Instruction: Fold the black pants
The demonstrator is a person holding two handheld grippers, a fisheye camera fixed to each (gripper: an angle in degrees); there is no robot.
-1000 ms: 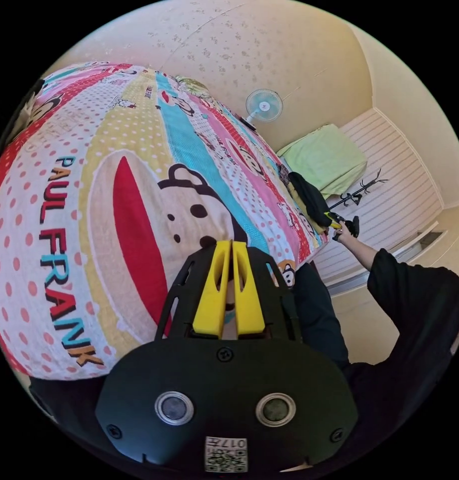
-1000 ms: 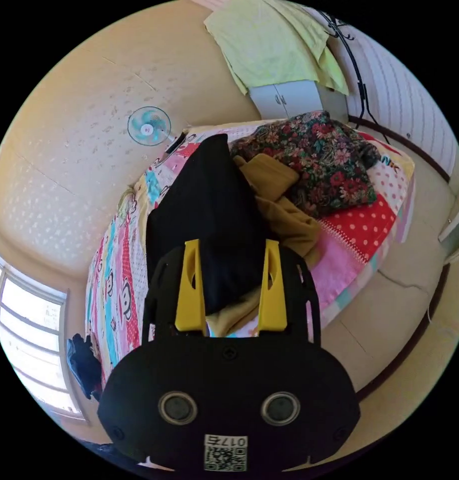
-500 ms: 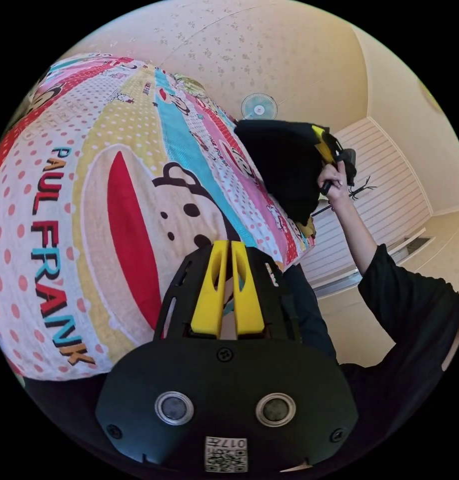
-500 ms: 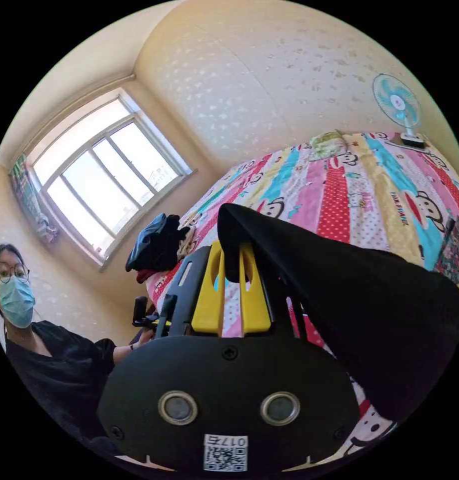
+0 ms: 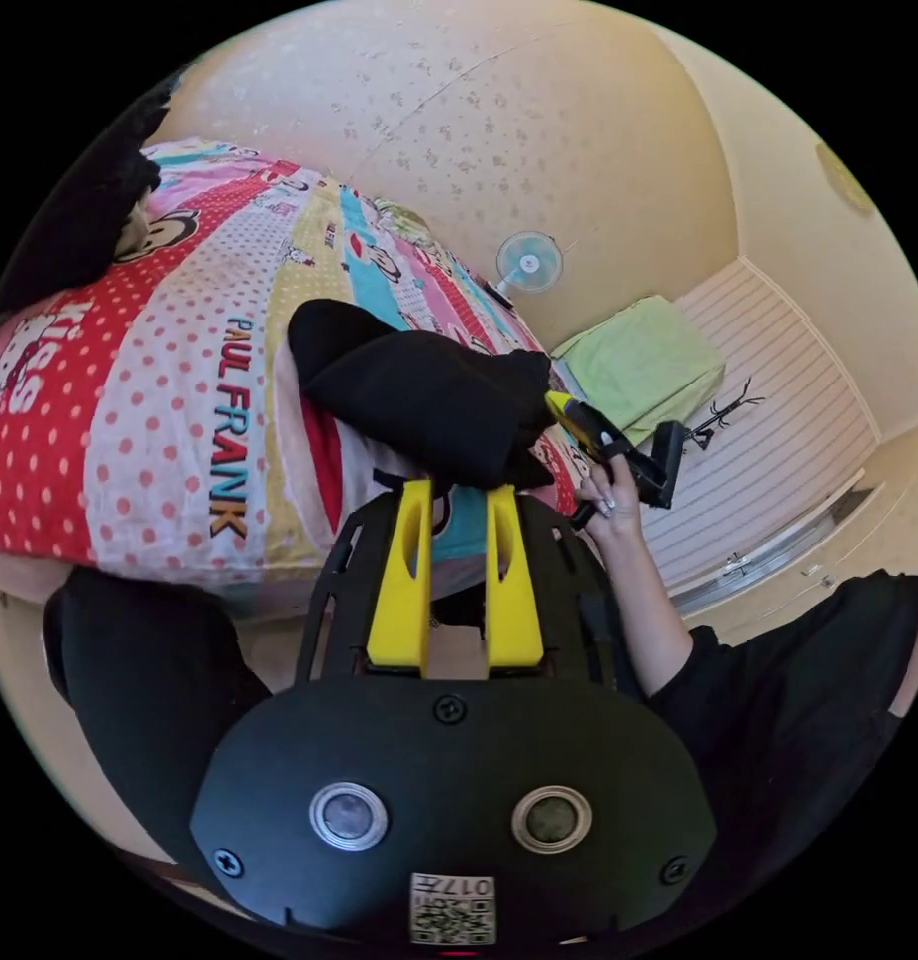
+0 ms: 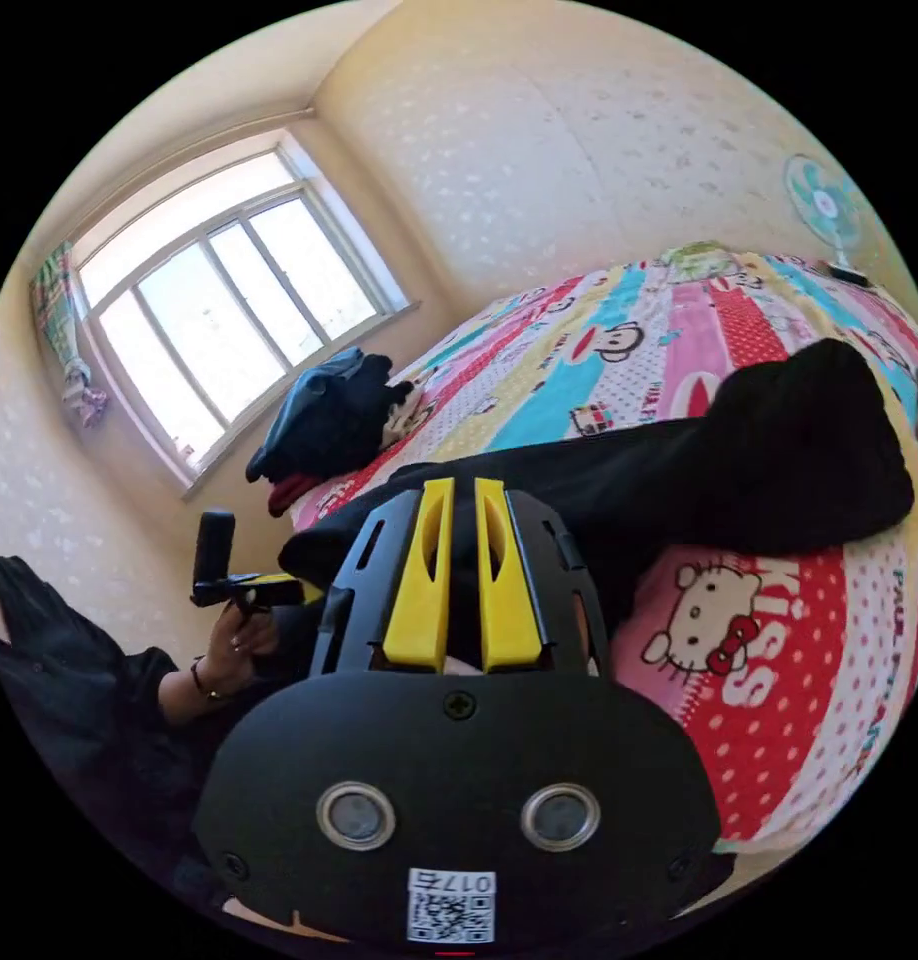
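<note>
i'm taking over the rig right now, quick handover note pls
Right gripper: shut on the black pants at one end.
Left gripper: open, empty, jaws just short of the pants' near edge.
Pants: bunched in a long heap across the cartoon bedsheet, not spread flat.
Done: pants brought onto the open part of the bed.
Left: take the other end with the left gripper, spread flat, then fold.

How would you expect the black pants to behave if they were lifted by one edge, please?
Probably floppy: the black pants lie bunched in soft folds on the bedspread. The free part would likely sag from the right hand-held gripper. They seem unlikely to slip, since the cloth looks matte.
</note>
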